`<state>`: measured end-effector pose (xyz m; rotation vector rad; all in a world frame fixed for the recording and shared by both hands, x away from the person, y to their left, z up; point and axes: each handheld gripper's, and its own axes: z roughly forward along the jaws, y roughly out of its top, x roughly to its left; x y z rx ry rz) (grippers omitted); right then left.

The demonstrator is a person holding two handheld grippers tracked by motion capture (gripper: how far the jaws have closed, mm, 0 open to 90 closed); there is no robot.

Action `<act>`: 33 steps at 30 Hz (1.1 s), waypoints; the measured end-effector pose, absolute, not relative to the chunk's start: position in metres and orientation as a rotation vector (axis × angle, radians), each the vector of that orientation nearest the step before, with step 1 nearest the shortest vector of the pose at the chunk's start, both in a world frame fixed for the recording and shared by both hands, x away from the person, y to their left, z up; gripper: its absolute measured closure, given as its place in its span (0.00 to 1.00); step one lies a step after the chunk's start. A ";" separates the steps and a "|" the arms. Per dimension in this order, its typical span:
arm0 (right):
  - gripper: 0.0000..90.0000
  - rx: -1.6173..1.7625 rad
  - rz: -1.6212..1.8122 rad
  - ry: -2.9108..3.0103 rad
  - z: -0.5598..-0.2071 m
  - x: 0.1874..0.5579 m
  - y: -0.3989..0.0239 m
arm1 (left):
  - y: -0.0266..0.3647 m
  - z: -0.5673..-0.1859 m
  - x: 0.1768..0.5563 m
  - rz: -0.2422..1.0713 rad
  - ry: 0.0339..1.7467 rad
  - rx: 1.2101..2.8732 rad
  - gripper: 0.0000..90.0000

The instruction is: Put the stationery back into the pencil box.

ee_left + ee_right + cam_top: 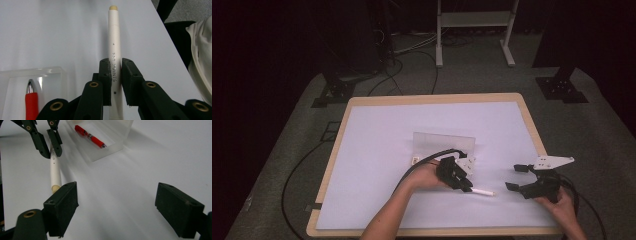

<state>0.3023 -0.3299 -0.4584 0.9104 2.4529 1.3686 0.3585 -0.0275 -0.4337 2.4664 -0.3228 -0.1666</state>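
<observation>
Left hand-held gripper [115, 82] clamped on white pen [114, 45], pads pressing barrel near printed lettering, roughly mid-length. Pen low over counter [377, 150], front of centre, tip pointing toward right hand-held gripper [116, 207]; touching the surface or just clear of it, cannot tell.

Right hand-held gripper: jaws wide apart, nothing between them, resting near front right of counter.

Handling, as judged: pen light, stiff, smooth plastic barrel, likely to slip or roll if pinched off-centre. Round section, so prone to swivelling in pads. Best hold at mid-barrel, as now, square across.

Clear tray [112, 142] just behind left hand-held gripper, red pen [90, 136] lying inside. Probable destination for white pen.

Surface: plain white sheet, wooden edging, flat, matt. Room dim; grey carpet, black cables trailing, white frame legs [472, 30] at back, black stand bases either side.
</observation>
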 end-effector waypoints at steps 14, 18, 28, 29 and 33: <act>0.19 0.907 1.369 2.454 -0.459 0.302 -0.328 | -0.015 -0.426 0.362 -0.146 -0.290 2.470 0.87; 0.19 0.904 1.364 2.458 -0.459 0.302 -0.327 | -0.012 -0.425 0.364 -0.139 -0.284 2.471 0.87; 0.19 0.905 1.365 2.457 -0.459 0.302 -0.327 | -0.004 -0.420 0.369 -0.128 -0.261 2.472 0.87; 0.19 0.906 1.364 2.457 -0.459 0.302 -0.327 | -0.003 -0.419 0.370 -0.125 -0.258 2.471 0.87; 0.19 0.908 1.363 2.459 -0.459 0.302 -0.327 | 0.002 -0.415 0.372 -0.114 -0.247 2.461 0.87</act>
